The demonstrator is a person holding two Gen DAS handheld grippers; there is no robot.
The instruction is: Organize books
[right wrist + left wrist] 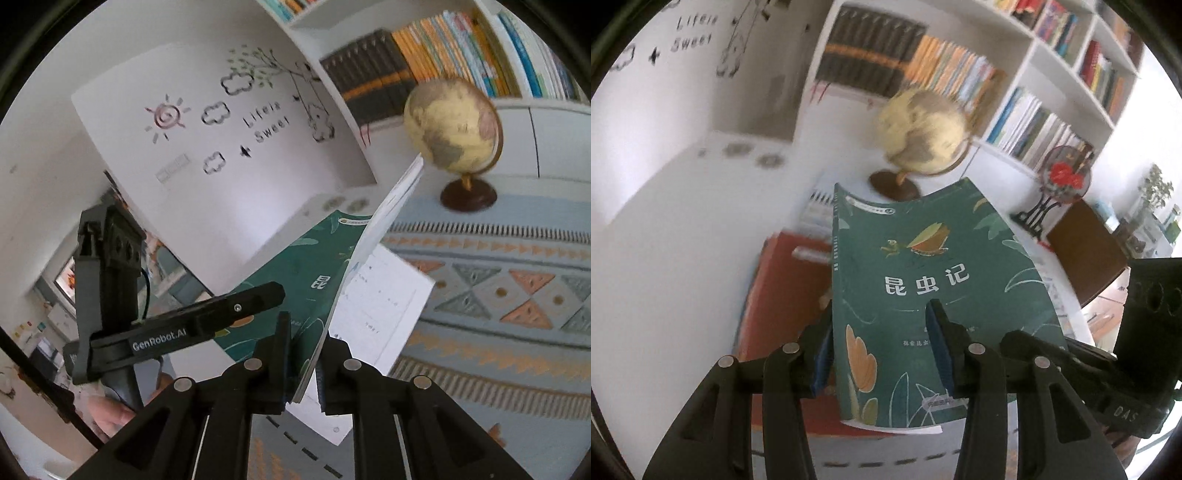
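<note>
1. We have the green book (923,295) up in the air between both tools, cover facing the left camera, clear of the table (517,295) with its patterned cloth.
2. Our left gripper (882,354) straddles the book's lower spine side: one blue pad (938,343) lies on the front cover, the other (822,362) sits behind the spine edge. The fingers look clenched on the book, taking its weight near the binding so the pages don't flop.
3. Our right gripper (303,365) comes in from the other side, seeing the book edge-on. Its fingers are clamped on the page edge low down, and a white sheet (376,317) shows just behind.
4. Why two grips? Our guess is that a soft paperback bends when held at one corner, and the cover is already curving at the top.
5. The globe (919,136) stands just beyond the book's top edge, so we judge it the thing to avoid on the way to the shelf.
6. The bookshelf (1030,74) rises behind, already packed with rows of spines. That is the likely home for this book.
7. A red book (783,295) lies flat below our load, probably waiting its turn.
</note>
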